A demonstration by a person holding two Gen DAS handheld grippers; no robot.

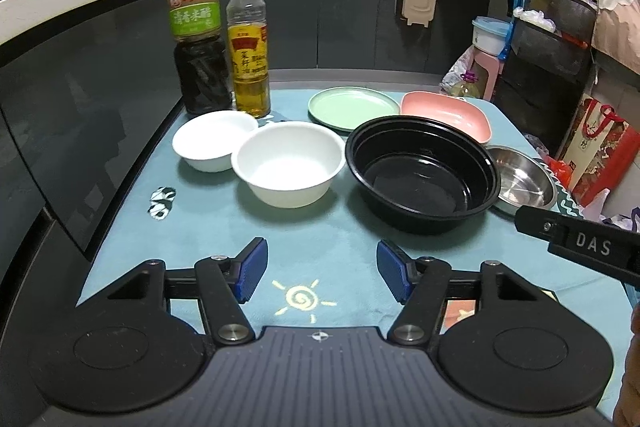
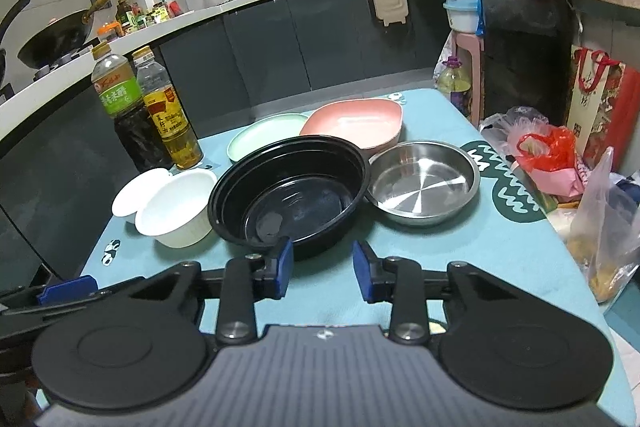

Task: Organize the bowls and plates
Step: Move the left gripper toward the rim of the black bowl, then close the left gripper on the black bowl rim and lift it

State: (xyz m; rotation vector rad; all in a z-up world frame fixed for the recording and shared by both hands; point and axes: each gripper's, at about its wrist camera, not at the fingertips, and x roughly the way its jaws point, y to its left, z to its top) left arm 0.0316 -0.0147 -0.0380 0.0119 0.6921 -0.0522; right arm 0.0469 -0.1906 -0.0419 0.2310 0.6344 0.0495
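On the teal mat stand two white bowls [image 1: 289, 163] [image 1: 214, 138], a black bowl [image 1: 422, 171], a steel dish [image 1: 524, 181], a green plate [image 1: 354, 107] and a pink dish [image 1: 448, 113]. My left gripper [image 1: 322, 273] is open and empty above the mat, short of the white and black bowls. My right gripper [image 2: 322, 269] is open and empty, just in front of the black bowl [image 2: 288, 193], with the steel dish [image 2: 424, 183] ahead to its right. Part of the right gripper's body [image 1: 580, 247] shows at the right in the left wrist view.
Two sauce bottles [image 1: 200, 43] [image 1: 250, 47] stand at the back left of the table. Plastic bags [image 2: 548, 155] and a gift bag [image 2: 600, 107] crowd the right edge. A dark cabinet front [image 1: 80, 107] runs along the left.
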